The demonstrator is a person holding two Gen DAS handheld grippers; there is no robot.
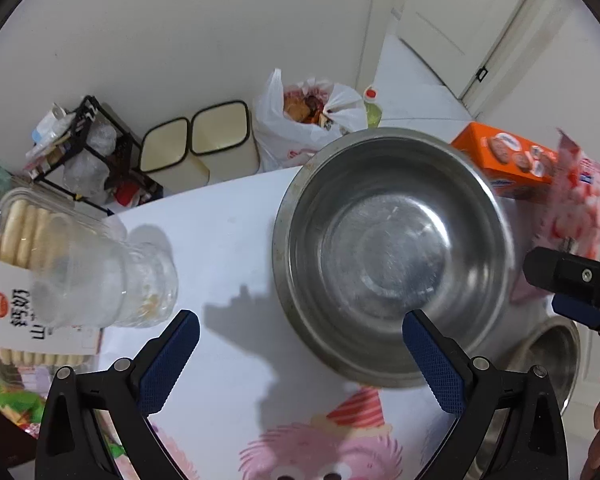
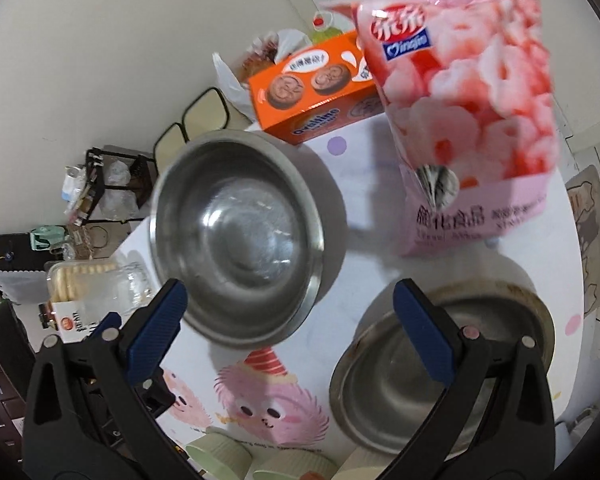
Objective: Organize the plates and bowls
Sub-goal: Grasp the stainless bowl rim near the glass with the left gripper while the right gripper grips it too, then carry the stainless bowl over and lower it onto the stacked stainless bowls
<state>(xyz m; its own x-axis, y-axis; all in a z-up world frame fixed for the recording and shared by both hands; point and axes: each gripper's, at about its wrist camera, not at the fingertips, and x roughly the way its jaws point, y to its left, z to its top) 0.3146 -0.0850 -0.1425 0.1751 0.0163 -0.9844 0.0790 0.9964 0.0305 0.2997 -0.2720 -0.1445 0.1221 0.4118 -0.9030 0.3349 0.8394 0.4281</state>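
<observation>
A large steel bowl (image 1: pixel 392 256) (image 2: pixel 240 236) stands on the white cartoon tablecloth (image 1: pixel 228 248). My left gripper (image 1: pixel 299 322) is open, and its right finger (image 1: pixel 432 360) lies over the bowl's near rim with nothing clamped. A smaller steel bowl (image 2: pixel 440 364) (image 1: pixel 556 356) sits to the right of the large one. My right gripper (image 2: pixel 288 294) is open above the table, its right finger (image 2: pixel 420 336) over the smaller bowl and its left finger beside the large bowl. In the left wrist view, part of the right gripper (image 1: pixel 556 292) reaches in from the right.
A pink snack bag (image 2: pixel 480 112) and an orange biscuit box (image 2: pixel 312 92) stand behind the bowls. A clear plastic cup (image 1: pixel 100 280) and a biscuit tub (image 1: pixel 24 240) are at the left. Pale green ribbed cups (image 2: pixel 220 456) sit at the near edge. Canisters (image 1: pixel 196 144) and a rack (image 1: pixel 88 152) are on the floor.
</observation>
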